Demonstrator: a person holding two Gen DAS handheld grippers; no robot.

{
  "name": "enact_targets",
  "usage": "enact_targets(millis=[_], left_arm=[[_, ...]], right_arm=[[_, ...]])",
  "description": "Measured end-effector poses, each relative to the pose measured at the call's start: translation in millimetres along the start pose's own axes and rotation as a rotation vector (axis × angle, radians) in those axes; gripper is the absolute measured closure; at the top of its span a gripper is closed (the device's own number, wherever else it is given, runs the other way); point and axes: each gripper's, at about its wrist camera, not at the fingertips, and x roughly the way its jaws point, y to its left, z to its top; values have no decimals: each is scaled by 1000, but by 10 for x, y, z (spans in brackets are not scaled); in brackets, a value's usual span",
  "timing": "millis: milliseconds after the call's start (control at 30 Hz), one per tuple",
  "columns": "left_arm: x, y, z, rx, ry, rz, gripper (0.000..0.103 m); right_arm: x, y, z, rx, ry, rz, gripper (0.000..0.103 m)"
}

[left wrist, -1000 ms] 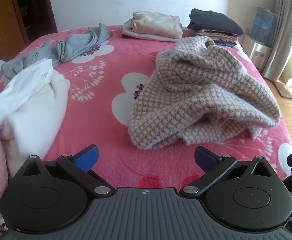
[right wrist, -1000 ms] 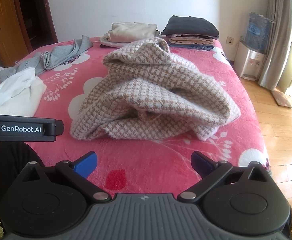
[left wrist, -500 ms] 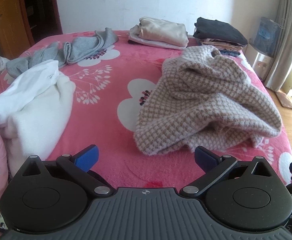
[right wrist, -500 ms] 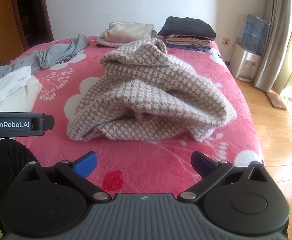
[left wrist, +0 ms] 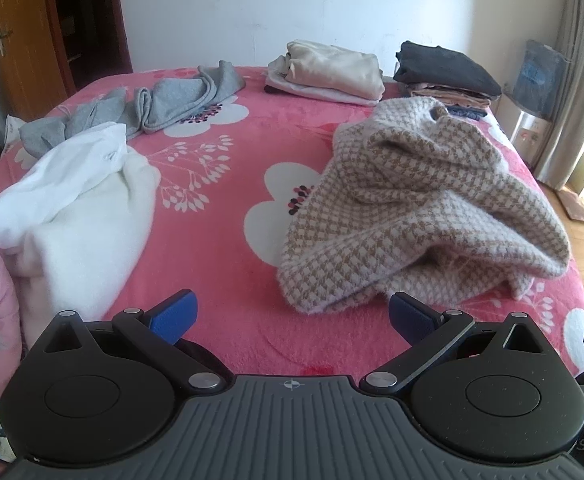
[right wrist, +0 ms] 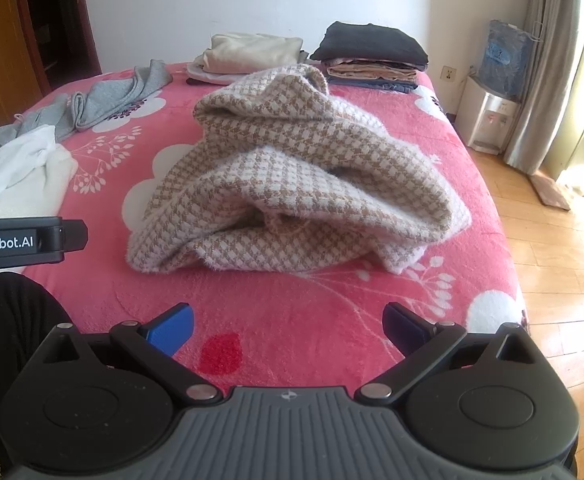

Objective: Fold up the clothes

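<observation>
At nine o'clock of the pink floral bed (left wrist: 228,264) lies a crumpled white fleece garment (left wrist: 76,216), and beyond it, toward eleven o'clock, a rumpled grey sweatshirt (left wrist: 152,106). At twelve o'clock, against the wall, sit a folded cream stack (left wrist: 327,72) and a folded dark stack (left wrist: 443,70). The houndstooth knit sweater (right wrist: 292,184) is heaped at the centre-right of the bed, unfolded, well ahead of both tools.

The left claw (left wrist: 292,314) hangs wide and empty above the near edge of the bed, the sweater's near hem at its one o'clock. The right claw (right wrist: 288,326) is equally wide and empty, with the sweater straight at twelve o'clock.

The step in hand looks like the reach for the sweater. To do it well, I would aim each claw at a separate outer edge of the heap rather than its bulky middle, pinch only one layer of knit, then lift and spread it flat before any fold. The fuzzy knit may snag or drag extra layers along.
</observation>
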Motion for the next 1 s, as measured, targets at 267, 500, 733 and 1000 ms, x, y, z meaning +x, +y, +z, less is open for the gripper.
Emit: enact_targets(millis=[267, 500, 733, 1000], left_arm=[[2, -5, -27, 16, 5, -3, 0], [11, -10, -17, 16, 4, 5, 0], [29, -1, -24, 17, 10, 11, 0], [48, 2, -19, 14, 15, 14, 0]], right_arm=[[30, -149, 218, -27, -43, -20, 0], [83, -91, 312, -33, -49, 3, 0], [138, -5, 238, -26, -25, 19, 0], [153, -32, 221, -11, -18, 10, 0]])
